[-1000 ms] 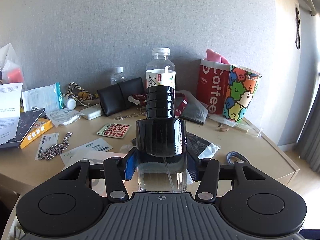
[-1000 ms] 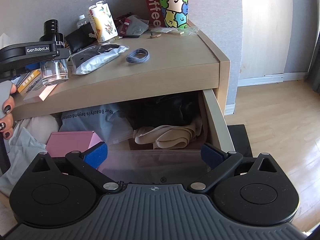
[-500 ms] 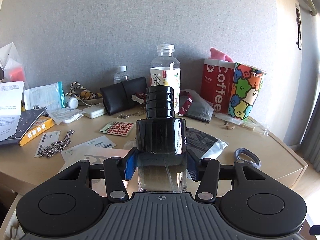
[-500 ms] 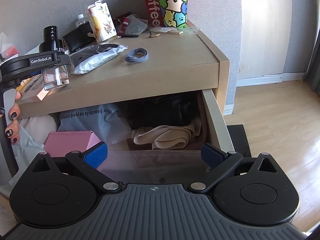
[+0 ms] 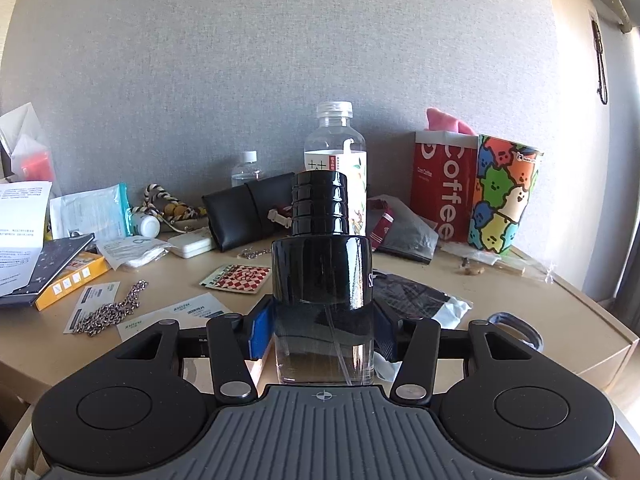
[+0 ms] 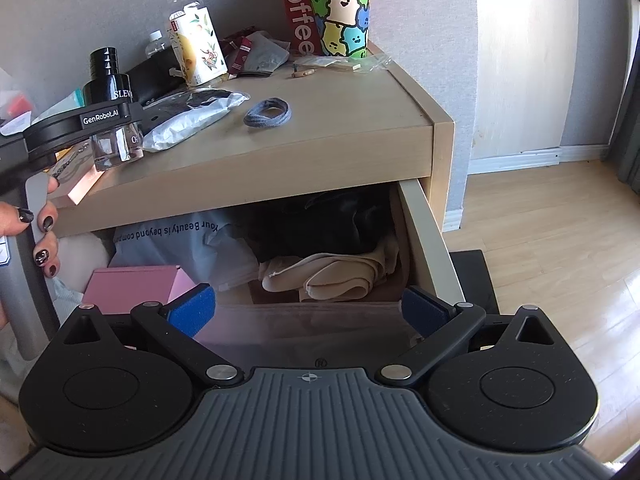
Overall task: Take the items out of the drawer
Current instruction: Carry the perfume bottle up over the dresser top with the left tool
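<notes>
Glossy black-capped glass perfume bottle (image 5: 322, 280) at centre frame; matt pale wood desk (image 6: 320, 148) above soft beige cloth (image 6: 332, 276); metal chain (image 5: 108, 312) lower left.

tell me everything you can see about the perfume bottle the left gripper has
The perfume bottle is a squat glass cylinder, dark at the shoulder and fading to clear at the base, with a ribbed glossy black cap. White lettering on its side is partly hidden. It stands upright, clamped between the blue pads of the left hand-held gripper at mid-body. In the right wrist view its base sits at or just above the desk top; contact is unclear.
</notes>
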